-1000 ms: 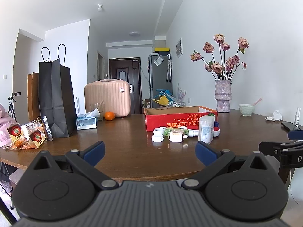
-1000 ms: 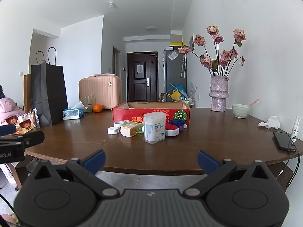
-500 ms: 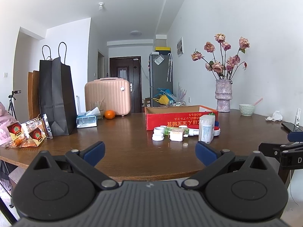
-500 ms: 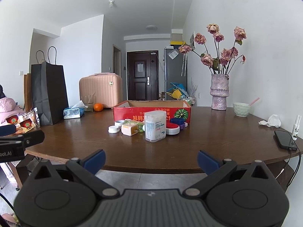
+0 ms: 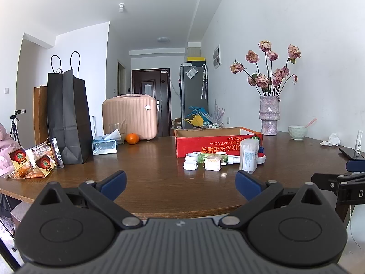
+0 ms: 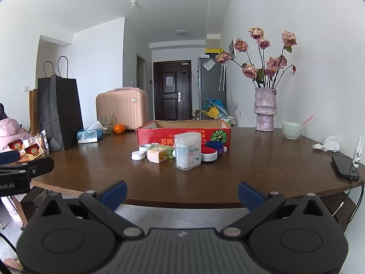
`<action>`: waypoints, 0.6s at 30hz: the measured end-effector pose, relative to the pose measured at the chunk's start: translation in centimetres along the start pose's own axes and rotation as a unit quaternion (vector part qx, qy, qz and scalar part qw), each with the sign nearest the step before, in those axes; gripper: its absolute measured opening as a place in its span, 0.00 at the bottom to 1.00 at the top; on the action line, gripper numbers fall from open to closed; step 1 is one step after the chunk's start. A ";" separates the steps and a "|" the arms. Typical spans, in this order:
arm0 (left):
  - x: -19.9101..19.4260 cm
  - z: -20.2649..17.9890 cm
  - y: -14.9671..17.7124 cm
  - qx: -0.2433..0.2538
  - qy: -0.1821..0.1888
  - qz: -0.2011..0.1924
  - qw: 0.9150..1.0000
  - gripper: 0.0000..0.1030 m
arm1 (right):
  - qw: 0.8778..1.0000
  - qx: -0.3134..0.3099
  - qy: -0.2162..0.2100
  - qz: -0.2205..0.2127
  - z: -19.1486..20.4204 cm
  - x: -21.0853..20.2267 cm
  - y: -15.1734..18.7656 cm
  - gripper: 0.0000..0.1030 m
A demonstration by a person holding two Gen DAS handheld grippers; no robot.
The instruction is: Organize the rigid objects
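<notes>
A red cardboard box (image 5: 216, 145) (image 6: 159, 134) stands open on the brown table (image 5: 148, 178) (image 6: 262, 166). In front of it lie small rigid items: a clear plastic container (image 5: 248, 155) (image 6: 188, 151), a cream block (image 5: 213, 162) (image 6: 157, 155), white caps (image 5: 190, 165) (image 6: 138, 155), a green bottle (image 5: 211, 156) and a red-and-white round case (image 6: 208, 153). My left gripper (image 5: 180, 183) is open and empty, near the table's front edge. My right gripper (image 6: 182, 190) is open and empty, short of the table edge.
A black paper bag (image 5: 68, 118), snack packets (image 5: 32, 162), tissue pack (image 5: 105, 145), orange (image 5: 132, 138) and pink case (image 5: 130, 118) stand left. A vase of flowers (image 6: 264, 109), bowl (image 6: 292, 130), crumpled tissue (image 6: 328, 143), spray bottle (image 6: 358, 151) and phone (image 6: 344, 166) are right.
Both grippers have drifted slightly forward toward the table and items. Nothing on the table has moved.
</notes>
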State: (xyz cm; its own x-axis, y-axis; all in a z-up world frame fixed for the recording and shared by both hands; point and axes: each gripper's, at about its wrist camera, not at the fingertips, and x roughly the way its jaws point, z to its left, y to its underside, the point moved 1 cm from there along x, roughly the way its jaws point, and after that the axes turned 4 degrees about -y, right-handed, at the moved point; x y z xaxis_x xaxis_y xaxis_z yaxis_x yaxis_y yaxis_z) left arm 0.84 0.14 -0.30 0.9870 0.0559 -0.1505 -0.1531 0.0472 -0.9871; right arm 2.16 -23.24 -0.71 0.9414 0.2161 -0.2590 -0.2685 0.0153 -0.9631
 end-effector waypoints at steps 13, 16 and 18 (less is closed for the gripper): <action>0.0 0.0 0.0 0.000 0.000 0.001 1.000 1.00 | 1.000 -0.001 -0.003 0.003 0.2 0.2 0.1 1.00; 0.0 0.0 0.0 -0.001 0.000 0.001 1.000 1.00 | 1.000 -0.001 -0.002 0.003 0.2 0.2 0.1 1.00; 0.0 0.0 0.0 0.000 0.000 0.001 1.000 1.00 | 1.000 0.000 -0.004 0.003 0.2 0.2 0.1 1.00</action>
State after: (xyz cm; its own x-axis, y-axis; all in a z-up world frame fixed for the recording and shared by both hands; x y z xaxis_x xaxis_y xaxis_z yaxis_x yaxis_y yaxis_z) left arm 0.83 0.11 -0.30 0.9868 0.0562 -0.1516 -0.1542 0.0462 -0.9870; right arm 2.29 -23.00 -0.87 0.9380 0.2231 -0.2652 -0.2749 0.0131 -0.9614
